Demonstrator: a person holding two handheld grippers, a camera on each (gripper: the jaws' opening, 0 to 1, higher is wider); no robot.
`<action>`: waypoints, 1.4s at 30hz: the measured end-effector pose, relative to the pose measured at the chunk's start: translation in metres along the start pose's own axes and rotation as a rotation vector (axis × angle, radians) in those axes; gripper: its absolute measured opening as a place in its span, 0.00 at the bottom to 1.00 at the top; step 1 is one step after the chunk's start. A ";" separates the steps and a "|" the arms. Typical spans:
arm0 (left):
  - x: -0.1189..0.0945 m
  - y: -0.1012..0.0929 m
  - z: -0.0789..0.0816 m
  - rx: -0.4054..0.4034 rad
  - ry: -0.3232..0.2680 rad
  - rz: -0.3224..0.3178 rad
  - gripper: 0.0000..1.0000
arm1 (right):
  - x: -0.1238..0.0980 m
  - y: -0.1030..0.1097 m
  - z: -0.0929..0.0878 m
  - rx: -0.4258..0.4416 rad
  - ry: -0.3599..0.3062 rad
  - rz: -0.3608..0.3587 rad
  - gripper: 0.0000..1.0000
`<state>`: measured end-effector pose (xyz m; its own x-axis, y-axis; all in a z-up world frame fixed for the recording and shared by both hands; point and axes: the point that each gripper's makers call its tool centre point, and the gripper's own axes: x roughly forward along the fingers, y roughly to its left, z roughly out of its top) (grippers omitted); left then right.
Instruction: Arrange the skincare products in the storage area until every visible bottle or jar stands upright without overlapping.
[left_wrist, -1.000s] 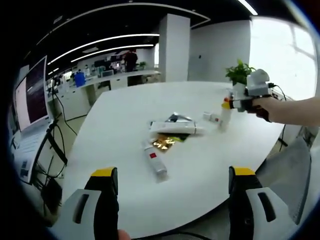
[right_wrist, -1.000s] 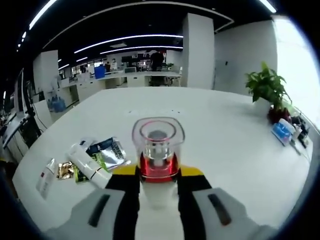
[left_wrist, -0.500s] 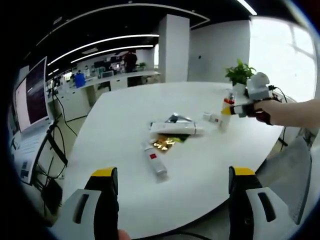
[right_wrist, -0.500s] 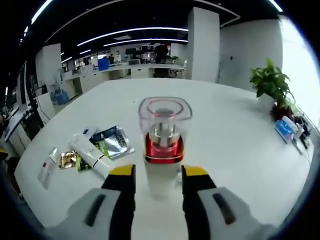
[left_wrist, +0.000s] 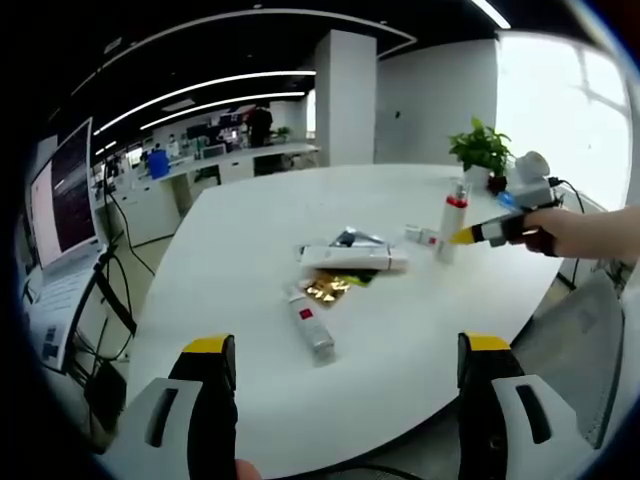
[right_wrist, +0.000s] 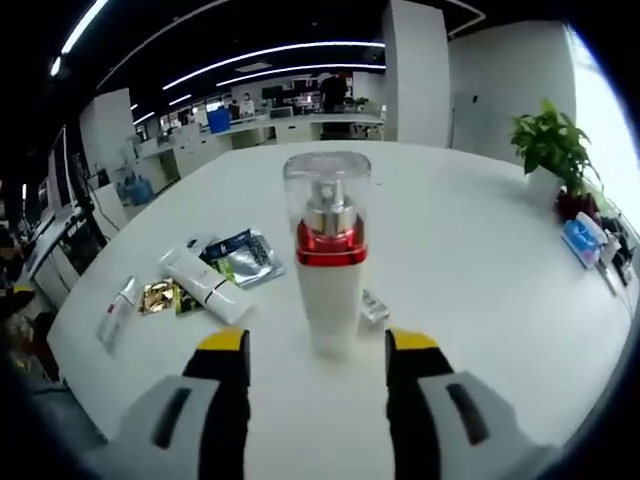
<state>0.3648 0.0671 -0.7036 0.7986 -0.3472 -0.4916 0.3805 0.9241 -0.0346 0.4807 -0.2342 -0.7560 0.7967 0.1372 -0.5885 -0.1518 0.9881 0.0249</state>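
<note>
A white pump bottle (right_wrist: 330, 265) with a red collar and a clear cap stands upright on the white table (right_wrist: 470, 250). My right gripper (right_wrist: 317, 342) is open, its jaws on either side of the bottle's base and not touching it. A small sample (right_wrist: 375, 307) lies just behind the bottle. To the left lie a white tube (right_wrist: 208, 285), foil sachets (right_wrist: 245, 255), a gold sachet (right_wrist: 158, 297) and a small tube (right_wrist: 118, 312). In the left gripper view the bottle (left_wrist: 452, 222) stands by the right gripper (left_wrist: 470, 236). The white tube (left_wrist: 352, 257) and small tube (left_wrist: 310, 322) lie mid-table. My left gripper (left_wrist: 348, 345) is open over the near edge.
A potted plant (right_wrist: 548, 145) and a blue pack (right_wrist: 580, 240) sit at the table's far right. A monitor (left_wrist: 60, 195) stands off the table to the left. A hand (left_wrist: 580, 232) holds the right gripper. Desks and a white pillar (left_wrist: 345, 95) lie beyond.
My right gripper has opened, let go of the pump bottle and drawn back a little. The bottle now stands on the table by itself. The left gripper has not moved.
</note>
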 end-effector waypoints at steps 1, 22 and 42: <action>0.000 0.000 0.000 0.001 0.000 0.000 0.90 | -0.003 0.002 -0.002 -0.004 0.007 0.012 0.58; 0.001 -0.002 0.000 0.004 0.003 -0.010 0.90 | -0.049 0.028 -0.020 0.013 0.006 0.178 0.75; 0.001 -0.002 -0.002 0.011 0.014 -0.005 0.90 | -0.083 0.043 -0.031 0.032 -0.011 0.235 0.91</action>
<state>0.3639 0.0648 -0.7063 0.7898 -0.3497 -0.5039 0.3897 0.9205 -0.0280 0.3898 -0.2051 -0.7316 0.7481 0.3647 -0.5544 -0.3158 0.9304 0.1860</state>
